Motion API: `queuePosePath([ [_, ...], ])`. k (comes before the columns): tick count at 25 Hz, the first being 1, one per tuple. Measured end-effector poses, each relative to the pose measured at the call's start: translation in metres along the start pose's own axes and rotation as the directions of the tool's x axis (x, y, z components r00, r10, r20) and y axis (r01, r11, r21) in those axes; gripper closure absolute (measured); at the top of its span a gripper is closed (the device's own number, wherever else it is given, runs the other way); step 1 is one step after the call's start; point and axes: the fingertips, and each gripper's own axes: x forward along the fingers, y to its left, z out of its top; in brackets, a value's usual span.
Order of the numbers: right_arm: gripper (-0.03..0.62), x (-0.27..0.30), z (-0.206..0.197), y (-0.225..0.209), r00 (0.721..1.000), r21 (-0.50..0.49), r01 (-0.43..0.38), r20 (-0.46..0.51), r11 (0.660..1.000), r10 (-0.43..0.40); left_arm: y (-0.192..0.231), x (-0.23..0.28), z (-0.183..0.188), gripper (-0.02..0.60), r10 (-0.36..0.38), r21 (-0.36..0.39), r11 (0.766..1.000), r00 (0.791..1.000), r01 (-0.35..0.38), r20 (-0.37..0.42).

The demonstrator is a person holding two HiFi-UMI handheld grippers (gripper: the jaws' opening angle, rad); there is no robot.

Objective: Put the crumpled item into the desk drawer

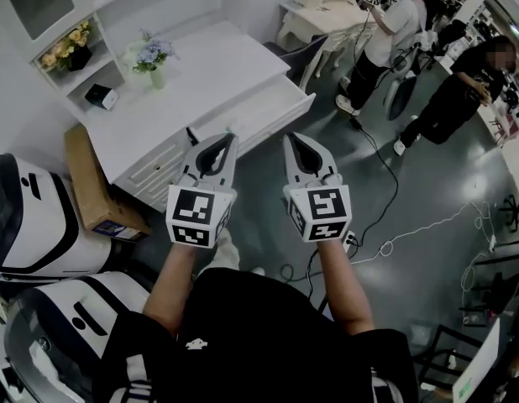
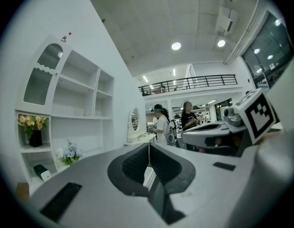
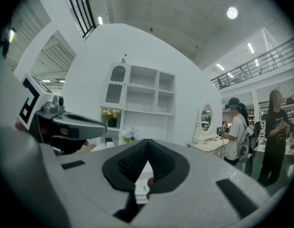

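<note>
The desk drawer [image 1: 280, 114] is seen pulled out from the white desk [image 1: 211, 61]. The left gripper [image 1: 231, 135] and the right gripper [image 1: 287, 138] are held level in front of it, each with the jaws closed fully and nothing gripped between them. The crumpled item is made out in no view, so it cannot be told whether it lies in the drawer already. It is judged that either the picking up or only the closing is left.

I note open floor [image 1: 259, 175] between me and the pulled-out drawer [image 1: 258, 107]. A flower vase [image 1: 154, 60] occupies the counter's [image 1: 217, 65] left. A chair [image 1: 308, 55] crowds its far end.
</note>
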Motion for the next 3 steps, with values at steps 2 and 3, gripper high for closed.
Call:
queuePosePath([
  [2,0.6,-0.0033,0.0004,0.0007,1.0,-0.007,0.001,-0.001,1.0,-0.001,-0.0024,-0.0017,-0.0001,0.572,-0.002,-0.003,1.0,1.0,0.002,0.0],
  [3,0.6,-0.0051,0.0007,0.0009,1.0,-0.011,0.002,0.0,1.0,-0.002,-0.0037,-0.0026,0.0,0.572,-0.003,-0.004,1.0,1.0,0.003,0.0],
])
